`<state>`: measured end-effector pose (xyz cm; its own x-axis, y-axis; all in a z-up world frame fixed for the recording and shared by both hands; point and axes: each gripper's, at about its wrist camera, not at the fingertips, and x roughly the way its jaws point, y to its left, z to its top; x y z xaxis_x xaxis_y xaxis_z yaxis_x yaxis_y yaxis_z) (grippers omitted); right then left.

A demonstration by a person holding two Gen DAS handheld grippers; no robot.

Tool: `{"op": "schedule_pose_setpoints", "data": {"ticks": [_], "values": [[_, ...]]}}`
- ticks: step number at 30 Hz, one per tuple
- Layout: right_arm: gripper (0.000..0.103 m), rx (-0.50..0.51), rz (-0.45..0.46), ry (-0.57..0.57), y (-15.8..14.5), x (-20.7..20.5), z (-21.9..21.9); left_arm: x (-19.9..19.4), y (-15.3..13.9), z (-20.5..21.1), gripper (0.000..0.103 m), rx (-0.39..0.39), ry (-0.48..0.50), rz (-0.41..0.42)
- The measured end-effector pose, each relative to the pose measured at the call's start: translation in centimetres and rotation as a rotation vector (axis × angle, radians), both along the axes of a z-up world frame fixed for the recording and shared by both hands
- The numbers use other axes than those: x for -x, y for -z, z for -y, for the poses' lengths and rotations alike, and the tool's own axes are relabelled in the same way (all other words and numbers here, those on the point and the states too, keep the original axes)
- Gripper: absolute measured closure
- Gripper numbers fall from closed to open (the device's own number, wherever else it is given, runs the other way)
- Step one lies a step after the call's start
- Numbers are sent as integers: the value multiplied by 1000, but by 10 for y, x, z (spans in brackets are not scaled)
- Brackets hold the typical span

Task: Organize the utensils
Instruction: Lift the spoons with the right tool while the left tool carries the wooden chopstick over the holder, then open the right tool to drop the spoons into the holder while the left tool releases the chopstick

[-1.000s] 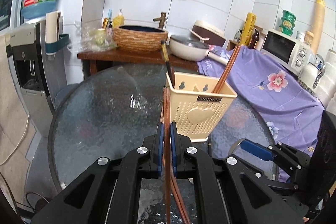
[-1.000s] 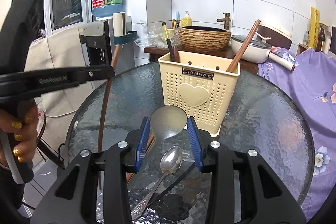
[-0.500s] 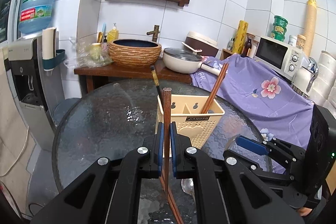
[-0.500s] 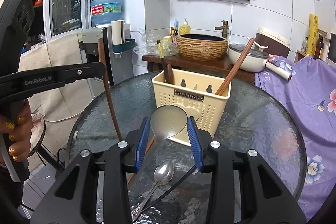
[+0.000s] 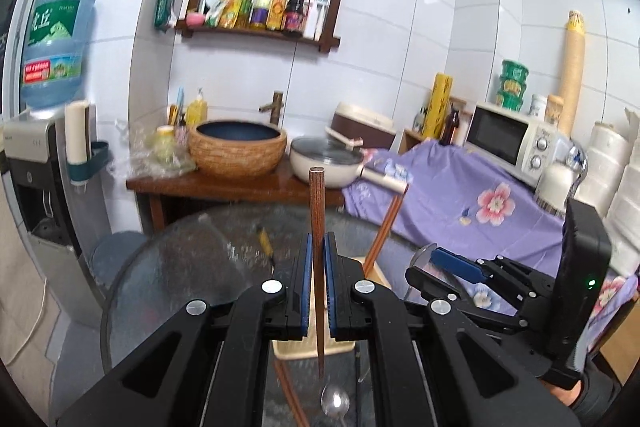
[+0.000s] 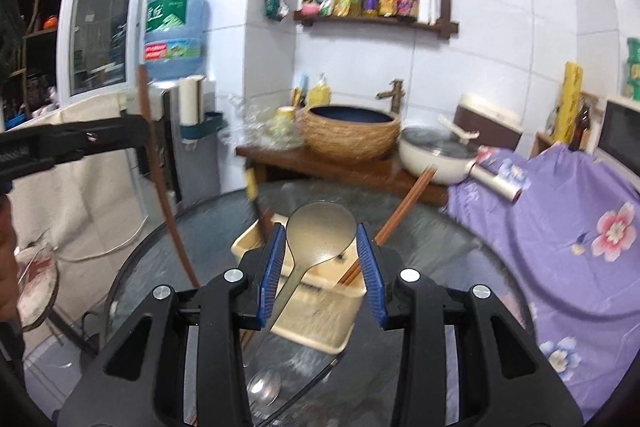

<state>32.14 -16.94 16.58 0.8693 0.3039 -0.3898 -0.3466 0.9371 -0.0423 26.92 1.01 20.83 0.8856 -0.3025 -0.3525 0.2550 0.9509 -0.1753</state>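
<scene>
Left gripper (image 5: pixel 316 283): clamped on a brown wooden chopstick (image 5: pixel 315 211), held upright. Right gripper (image 6: pixel 322 263): gripping a wide steel ladle (image 6: pixel 320 231). Cream perforated plastic utensil basket (image 6: pixel 320 311): on round glass table (image 6: pixel 460 251), below and just beyond both.

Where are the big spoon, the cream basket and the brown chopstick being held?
big spoon (image 6: pixel 320 231), right wrist view, middle of its bowl.
cream basket (image 6: pixel 320 319), right wrist view, its front wall.
brown chopstick (image 5: pixel 316 203), left wrist view, upper shaft above the tool.
</scene>
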Motion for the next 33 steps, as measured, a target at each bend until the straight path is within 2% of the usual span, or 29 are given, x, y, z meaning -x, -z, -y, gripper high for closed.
{"op": "schedule_pose_setpoints", "data": {"ticks": [6,10,14,18,22,33], "values": [[65,-12,78,81,-40,-23,9,-13,-42,-4,97,52,-47,77],[65,9,116,138,-50,-38,7,-22,-51,-2,97,60,-98,122],[65,30,131,184,-41,-53,4,-38,-36,2,97,68,-140,123],[65,42,118,210,-20,-63,1,-49,-14,5,97,67,-177,127],[65,51,118,240,1,-71,1,-54,3,4,97,86,-182,113],[65,76,54,219,46,-75,-5,-59,44,14,97,63,-141,27]]}}
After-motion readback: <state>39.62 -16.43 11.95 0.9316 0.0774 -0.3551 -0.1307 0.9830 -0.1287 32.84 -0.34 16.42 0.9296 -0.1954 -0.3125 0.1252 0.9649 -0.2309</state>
